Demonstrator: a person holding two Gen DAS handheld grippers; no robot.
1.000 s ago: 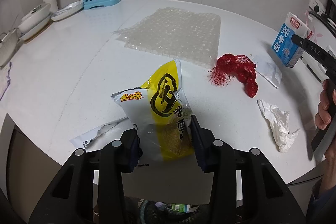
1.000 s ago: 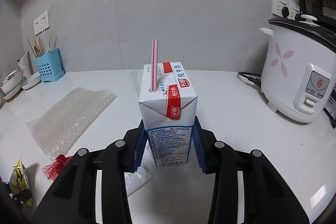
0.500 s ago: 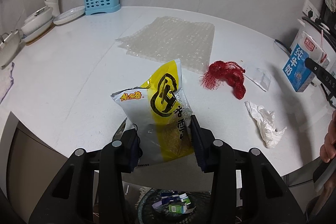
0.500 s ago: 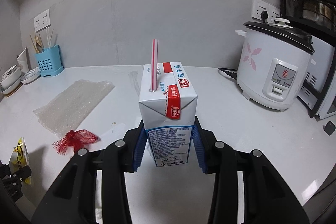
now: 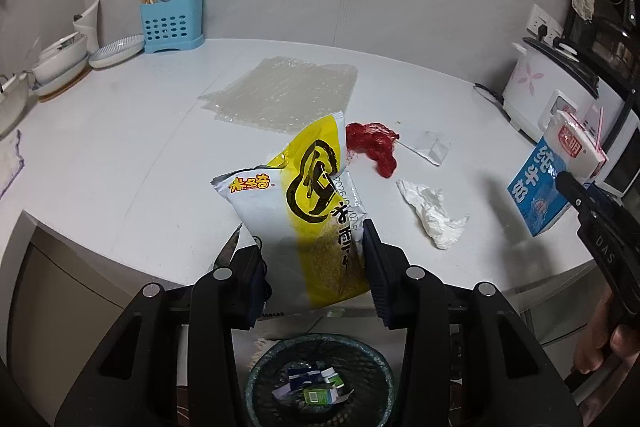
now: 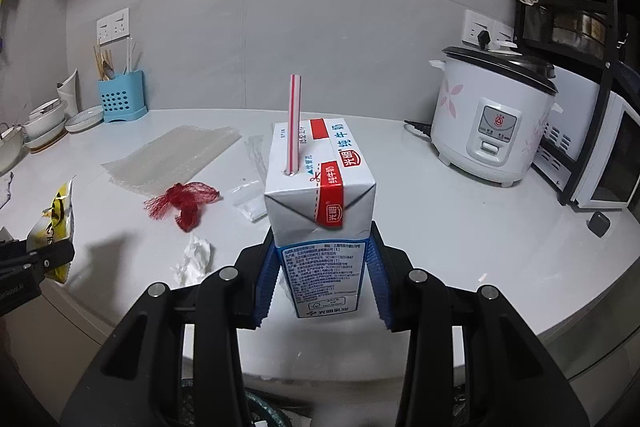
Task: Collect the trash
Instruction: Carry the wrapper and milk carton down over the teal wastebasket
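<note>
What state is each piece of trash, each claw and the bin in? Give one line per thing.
Snack bag: held off the counter by the left claw.
Milk carton: upright, straw in, held by the right claw.
Red net: bunched on the counter.
Tissue: crumpled.
Bubble wrap: lying flat.
Bin: open, holding cartons.

Yellow snack bag point(image 5: 316, 211) & milk carton point(image 6: 320, 211), both aloft
</note>
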